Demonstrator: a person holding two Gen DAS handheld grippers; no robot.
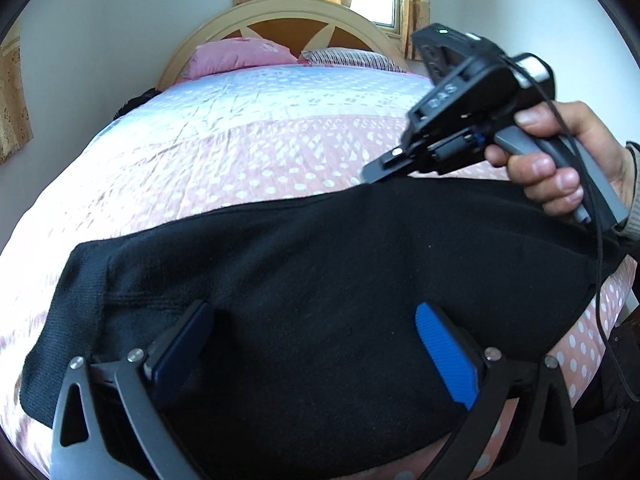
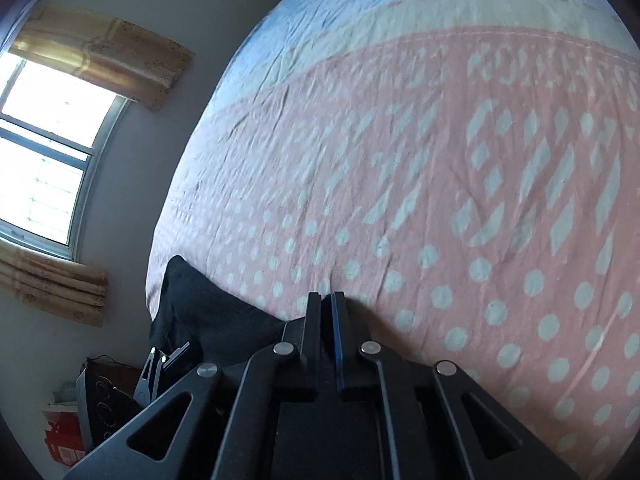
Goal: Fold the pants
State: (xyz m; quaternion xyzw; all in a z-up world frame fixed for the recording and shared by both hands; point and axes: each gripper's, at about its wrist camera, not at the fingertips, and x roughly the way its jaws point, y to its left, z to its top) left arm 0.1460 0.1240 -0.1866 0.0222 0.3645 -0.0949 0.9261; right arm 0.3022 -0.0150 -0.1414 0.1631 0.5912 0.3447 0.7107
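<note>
Black pants (image 1: pixel 320 260) lie sideways across the pink dotted bedsheet (image 1: pixel 248 160), with a ribbed band at their left end. My left gripper (image 1: pixel 312 312) hovers open just over their near half, and its blue pads (image 1: pixel 444 352) stand wide apart with nothing between them. A hand (image 1: pixel 560 168) holds my right gripper (image 1: pixel 370 174), whose tip sits at the pants' far edge. In the right wrist view the right gripper (image 2: pixel 327 300) is shut. The pants (image 2: pixel 192 304) lie to its left and run up under its left side, and no cloth shows between the tips.
A pink pillow (image 1: pixel 240 54) and a striped pillow (image 1: pixel 352 58) rest against the wooden headboard (image 1: pixel 280 12) at the far end. The bed's left edge meets a white wall with a window (image 2: pixel 48 152). Boxes and a dark device (image 2: pixel 96 404) sit on the floor below.
</note>
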